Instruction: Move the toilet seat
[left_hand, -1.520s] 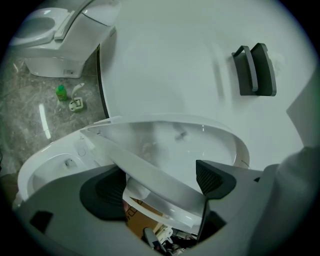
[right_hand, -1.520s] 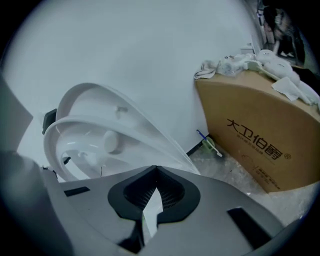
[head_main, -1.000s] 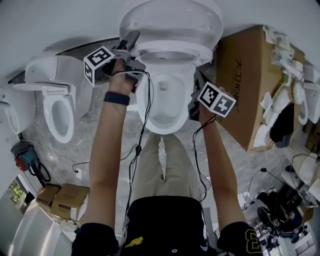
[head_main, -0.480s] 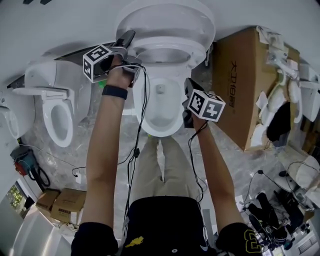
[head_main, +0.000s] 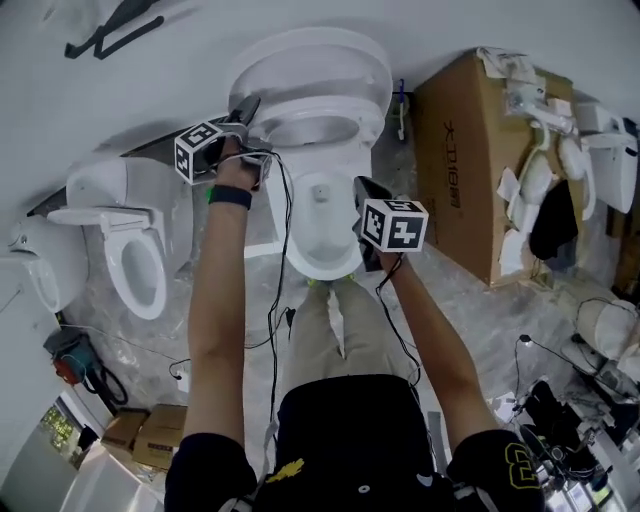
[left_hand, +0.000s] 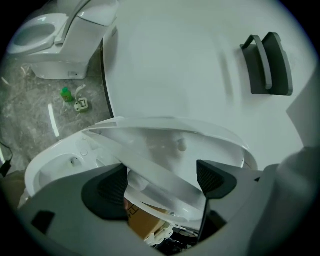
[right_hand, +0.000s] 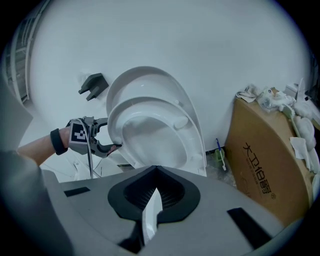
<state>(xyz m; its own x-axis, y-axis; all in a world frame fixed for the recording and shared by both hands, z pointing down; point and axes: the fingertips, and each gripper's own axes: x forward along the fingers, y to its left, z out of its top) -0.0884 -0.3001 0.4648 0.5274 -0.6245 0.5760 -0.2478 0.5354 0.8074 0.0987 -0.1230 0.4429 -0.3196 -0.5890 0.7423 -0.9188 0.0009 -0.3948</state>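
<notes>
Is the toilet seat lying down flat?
No, the toilet seat stands tilted up, close in front of the raised lid.

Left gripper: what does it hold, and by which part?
The white plastic toilet seat, by its side rim, which passes between the jaws of the left gripper.
</notes>
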